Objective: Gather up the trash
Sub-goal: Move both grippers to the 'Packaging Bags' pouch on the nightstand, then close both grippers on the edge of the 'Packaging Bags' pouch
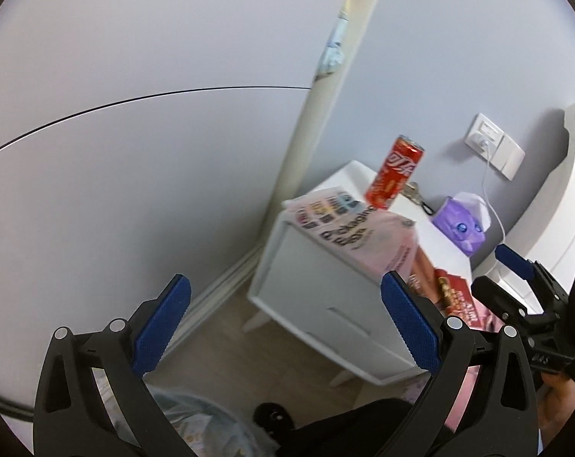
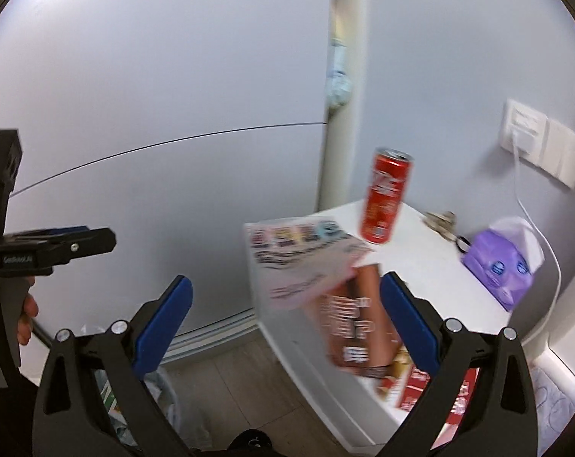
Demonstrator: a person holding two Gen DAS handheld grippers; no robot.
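A red soda can (image 1: 395, 177) stands on a white nightstand (image 1: 317, 285), also in the right wrist view (image 2: 386, 196). In front of it lie a pale printed packaging bag (image 1: 359, 236) (image 2: 306, 262), a brown wrapper (image 2: 357, 327) and a red snack wrapper (image 1: 460, 301) (image 2: 435, 388). My left gripper (image 1: 283, 323) is open and empty, short of the nightstand. My right gripper (image 2: 285, 327) is open and empty, its right finger over the wrappers. Each gripper shows in the other's view: the right one (image 1: 523, 297), the left one (image 2: 59, 245).
A purple tissue pack (image 1: 464, 224) (image 2: 504, 262), keys (image 2: 441, 224) and a white charging cable (image 2: 531, 224) from a wall socket (image 1: 492, 144) are on the nightstand. A plastic-lined trash bag (image 1: 196, 419) (image 2: 161, 392) sits on the floor below. A white pipe (image 2: 344, 76) runs up the corner.
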